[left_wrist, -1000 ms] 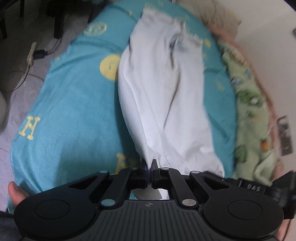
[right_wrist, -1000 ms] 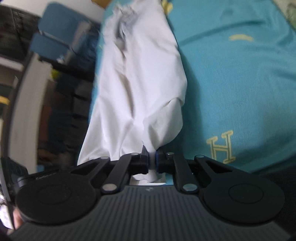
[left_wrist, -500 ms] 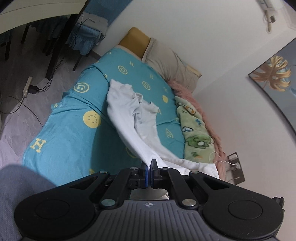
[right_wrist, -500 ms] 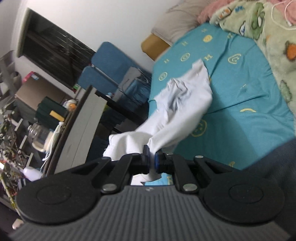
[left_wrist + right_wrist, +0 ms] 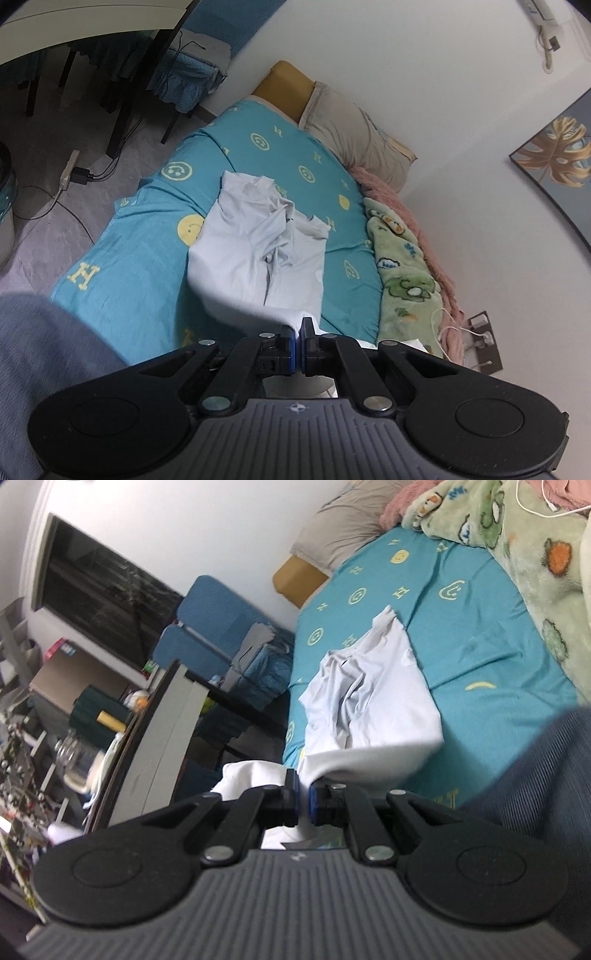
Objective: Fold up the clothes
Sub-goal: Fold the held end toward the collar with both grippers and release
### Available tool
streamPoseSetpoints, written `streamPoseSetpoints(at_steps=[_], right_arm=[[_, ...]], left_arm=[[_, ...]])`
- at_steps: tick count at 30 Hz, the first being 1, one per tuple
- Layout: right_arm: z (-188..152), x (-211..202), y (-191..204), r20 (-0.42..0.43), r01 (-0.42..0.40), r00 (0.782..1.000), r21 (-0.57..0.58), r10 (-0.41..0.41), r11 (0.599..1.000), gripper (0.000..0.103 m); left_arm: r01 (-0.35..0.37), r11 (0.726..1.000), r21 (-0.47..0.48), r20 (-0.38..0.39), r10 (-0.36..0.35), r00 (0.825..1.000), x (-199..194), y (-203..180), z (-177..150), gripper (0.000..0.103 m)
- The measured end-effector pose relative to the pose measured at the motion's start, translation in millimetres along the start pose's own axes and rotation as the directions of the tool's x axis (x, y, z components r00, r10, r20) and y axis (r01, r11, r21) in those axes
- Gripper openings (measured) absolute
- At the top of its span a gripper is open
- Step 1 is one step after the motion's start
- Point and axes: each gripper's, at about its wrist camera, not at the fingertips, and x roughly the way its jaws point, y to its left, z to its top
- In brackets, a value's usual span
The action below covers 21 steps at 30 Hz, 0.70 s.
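A white garment lies crumpled on the teal bed sheet, its near edge lifted toward me. My left gripper is shut on that near edge, held above the foot of the bed. In the right wrist view the same garment stretches from the bed to my right gripper, which is shut on another part of its near edge. The far half of the garment is bunched in folds.
A green cartoon blanket and pink throw lie along the wall side of the bed. A beige pillow sits at the head. A desk, blue chair and floor cables stand beside the bed.
Both grippers have risen and pulled back from the bed with the garment's edge held. The garment has spread wider across the sheet, and its far half now lies crumpled on it.
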Motion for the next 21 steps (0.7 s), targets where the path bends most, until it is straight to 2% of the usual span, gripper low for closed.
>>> streamPoseSetpoints(at_steps=[4,9,12,17,21], right_arm=[[36,45,-4,0.019,0.032,0.999,-0.02,-0.032,0.999,0.009],[85,117,-16,0.026,0.104,0.994,-0.066,-0.102,0.992,0.009],[105,160,-24,0.023,0.154,0.988,-0.116,-0.152,0.981,0.009],[119,226,-42,0.039,0.214,0.977,-0.23,-0.211,0.949,0.009],[109,272,-68,0.052,0.26,0.965,-0.323,-0.257,0.91,0.009]], left_arm=[[-0.017,0.999,0.042,0.023,0.016,1.0,57,-3,37,0.003],[-0.071,0.992,0.105,0.054,0.066,0.996,140,-14,85,0.003],[-0.128,0.98,0.155,0.069,0.118,0.991,190,-16,104,0.003],[-0.219,0.947,0.237,0.094,0.202,0.975,268,-1,114,0.003],[-0.258,0.909,0.327,0.085,0.243,0.966,322,22,103,0.003]])
